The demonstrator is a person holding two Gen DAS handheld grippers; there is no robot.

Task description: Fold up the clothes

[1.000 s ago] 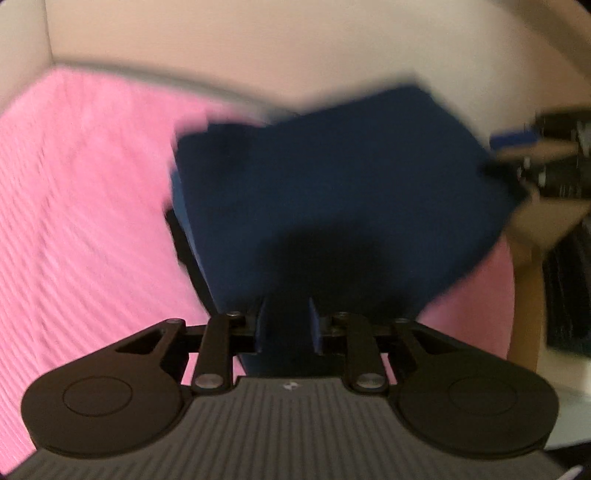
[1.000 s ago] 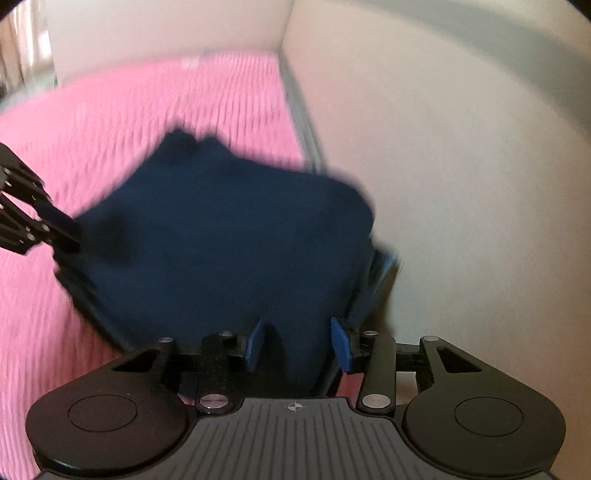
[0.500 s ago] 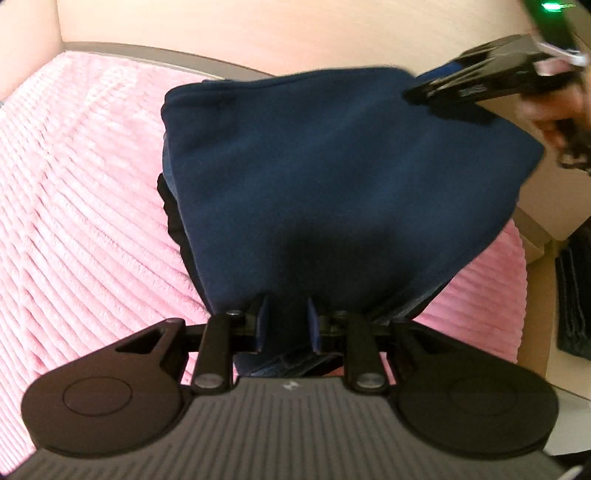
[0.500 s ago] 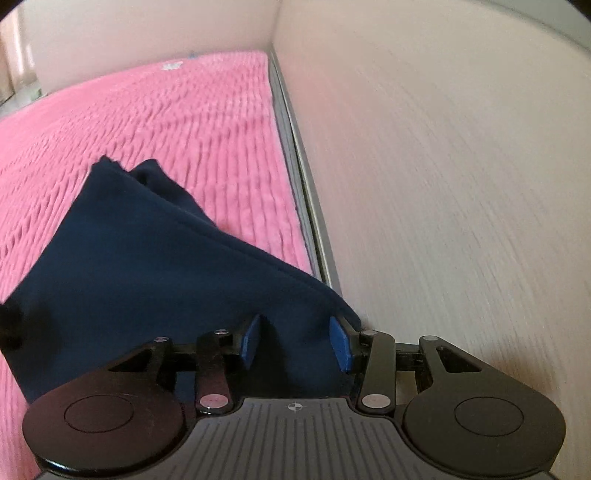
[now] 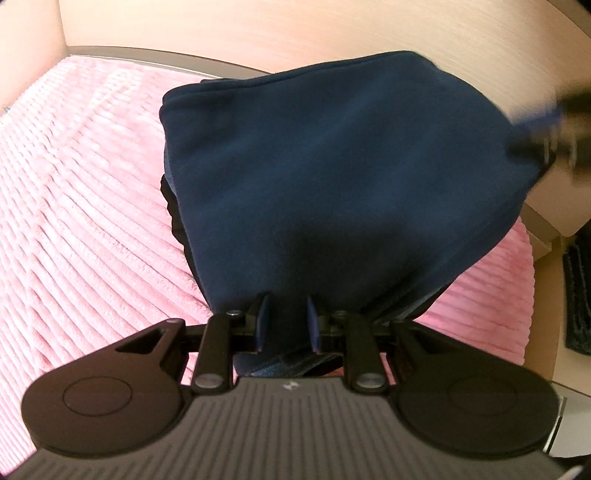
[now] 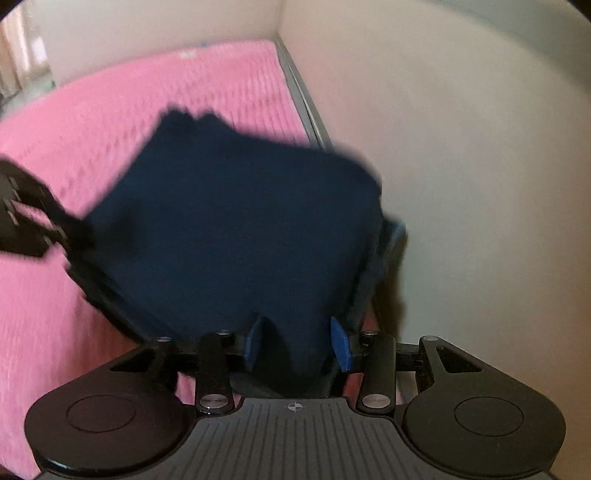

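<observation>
A folded navy blue garment hangs in several layers above the pink ribbed bedspread. My left gripper is shut on its near edge. In the right wrist view the same garment spreads out from my right gripper, whose blue pads pinch its edge. The right gripper shows blurred at the right edge of the left wrist view. The left gripper shows blurred at the left of the right wrist view.
A light wooden headboard or wall runs behind the bed, with a grey strip along the mattress edge. A wooden side unit and a dark item stand at the right.
The right gripper has swung down and back with its edge of the garment. The garment now hangs spread between both grippers again. The left gripper holds about the same place.
</observation>
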